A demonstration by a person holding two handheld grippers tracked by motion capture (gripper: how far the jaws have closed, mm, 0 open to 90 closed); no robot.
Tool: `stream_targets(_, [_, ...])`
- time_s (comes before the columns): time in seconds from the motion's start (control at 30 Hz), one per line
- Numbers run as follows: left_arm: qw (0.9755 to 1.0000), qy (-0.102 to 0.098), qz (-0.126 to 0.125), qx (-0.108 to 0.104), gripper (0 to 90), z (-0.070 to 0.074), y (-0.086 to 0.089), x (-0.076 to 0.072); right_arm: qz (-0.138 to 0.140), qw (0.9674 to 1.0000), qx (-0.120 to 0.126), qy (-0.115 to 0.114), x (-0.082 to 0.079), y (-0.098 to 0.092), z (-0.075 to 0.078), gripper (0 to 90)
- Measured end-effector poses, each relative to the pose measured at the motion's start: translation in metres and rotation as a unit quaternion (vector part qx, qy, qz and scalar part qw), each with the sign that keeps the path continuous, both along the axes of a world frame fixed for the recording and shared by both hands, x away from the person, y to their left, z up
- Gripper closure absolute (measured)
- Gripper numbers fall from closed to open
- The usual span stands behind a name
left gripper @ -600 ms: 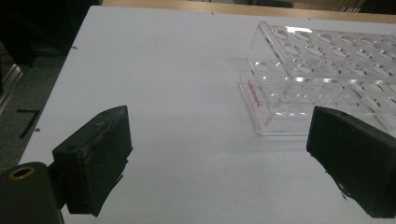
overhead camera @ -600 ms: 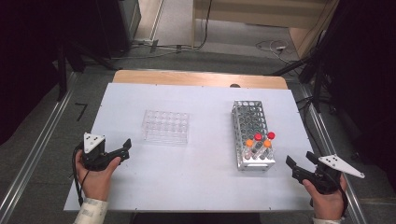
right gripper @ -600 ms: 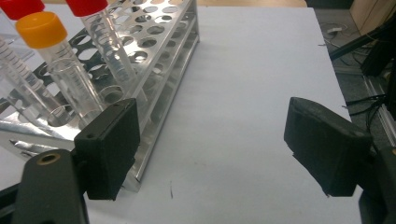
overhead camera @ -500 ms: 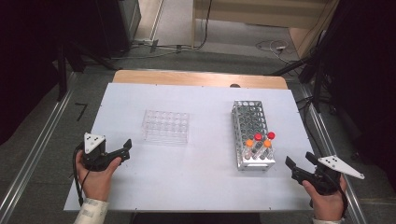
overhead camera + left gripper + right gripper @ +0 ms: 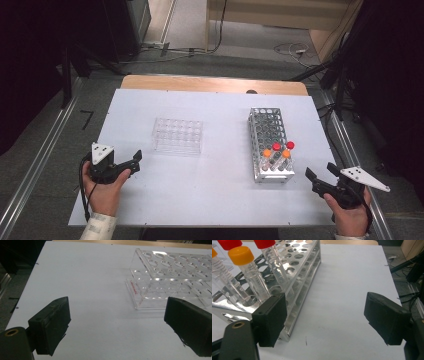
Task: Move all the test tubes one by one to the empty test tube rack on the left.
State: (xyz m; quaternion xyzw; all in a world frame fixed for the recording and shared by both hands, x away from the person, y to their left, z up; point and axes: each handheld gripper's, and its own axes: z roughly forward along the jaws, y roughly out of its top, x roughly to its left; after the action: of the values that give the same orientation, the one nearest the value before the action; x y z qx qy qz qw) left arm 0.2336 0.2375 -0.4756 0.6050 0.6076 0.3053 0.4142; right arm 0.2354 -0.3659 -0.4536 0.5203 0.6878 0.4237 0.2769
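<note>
A clear plastic tube rack [image 5: 177, 136] stands empty at mid-left of the white table [image 5: 210, 200]. At mid-right stands a metal tube rack [image 5: 270, 135], with several tubes capped red [image 5: 290, 145] and orange [image 5: 266, 152] at its near end. My left gripper [image 5: 134, 163] rests open near the table's front left, and nothing is between its jaws. In the left gripper view the clear rack [image 5: 172, 277] lies ahead and to the right of the open gripper [image 5: 117, 315]. My right gripper [image 5: 321, 171] is open at the front right, just right of the metal rack [image 5: 304, 272]. An orange-capped tube [image 5: 241, 255] stands close to its left jaw.
A wooden board [image 5: 210, 84] borders the table's far edge. Aluminium rails [image 5: 30, 185] run along both sides, and cables lie on the floor [image 5: 290, 50] beyond. Bare table surface lies between the two racks and in front of them.
</note>
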Motion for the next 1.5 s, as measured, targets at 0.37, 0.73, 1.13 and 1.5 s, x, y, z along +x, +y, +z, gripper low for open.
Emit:
stream_targets(0.37, [1.0000,0.000,-0.003,-0.003,7.3,0.000,0.000,0.000,0.019,0.9998,0.002,-0.007,-0.004,0.009,0.005,18.2])
stream_targets(0.73, [1.0000,-0.002,-0.004,-0.005,7.4,0.000,0.001,0.000,0.046,0.9988,0.004,-0.017,-0.011,0.020,0.008,24.5])
stream_targets(1.13, [1.0000,-0.001,-0.005,-0.004,7.5,-0.001,-0.001,0.000,0.076,0.9968,-0.010,-0.025,-0.008,0.043,0.001,45.4])
stream_targets(1.5, [1.0000,-0.001,-0.005,-0.004,7.6,-0.001,-0.002,0.000,0.089,0.9957,-0.014,-0.019,0.000,0.053,-0.003,59.5])
